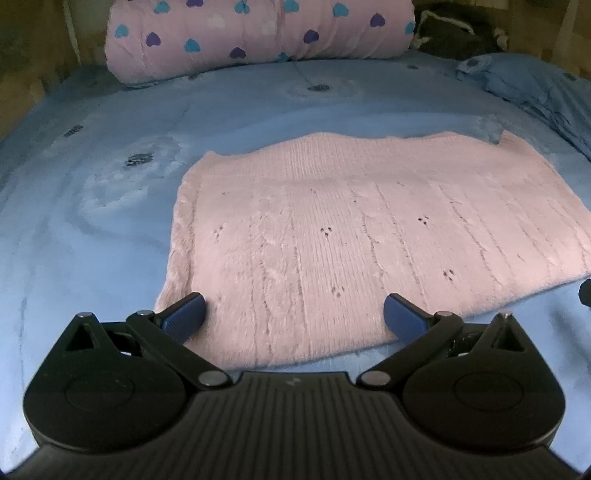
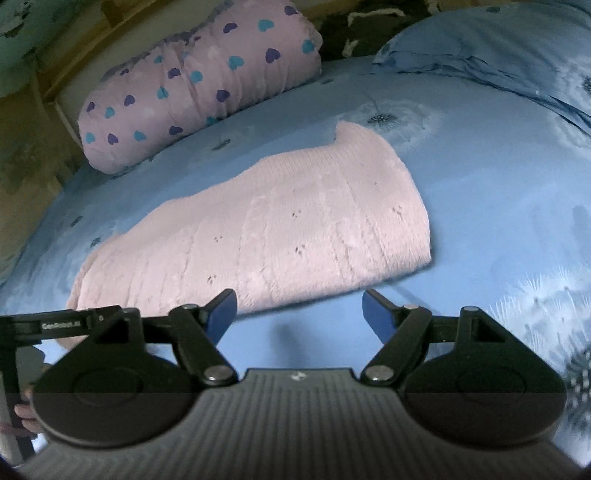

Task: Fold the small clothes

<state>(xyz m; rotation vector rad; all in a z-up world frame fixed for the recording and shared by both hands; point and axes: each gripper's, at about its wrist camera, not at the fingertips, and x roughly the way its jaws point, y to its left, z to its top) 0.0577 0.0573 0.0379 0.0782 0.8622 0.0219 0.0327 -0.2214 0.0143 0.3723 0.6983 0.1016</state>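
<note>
A pale pink knitted garment (image 1: 351, 236) lies folded flat on the blue bedsheet (image 1: 92, 229). My left gripper (image 1: 293, 314) hovers over its near edge with both blue fingers spread wide, and nothing is pinched between them. In the right wrist view the same pink garment (image 2: 266, 232) stretches from lower left to upper right. My right gripper (image 2: 299, 314) stands open just off the garment's near right corner, above bare sheet, its left finger (image 2: 223, 314) close to the knit edge. Part of the left gripper's black frame (image 2: 59, 325) shows at the left.
A rolled pink quilt with blue and purple hearts (image 1: 258, 37) lies along the back of the bed. A blue pillow (image 2: 498, 55) sits at the back right. A dark bundle (image 1: 458, 33) lies behind the pillow. A hand (image 2: 26, 413) shows at the lower left.
</note>
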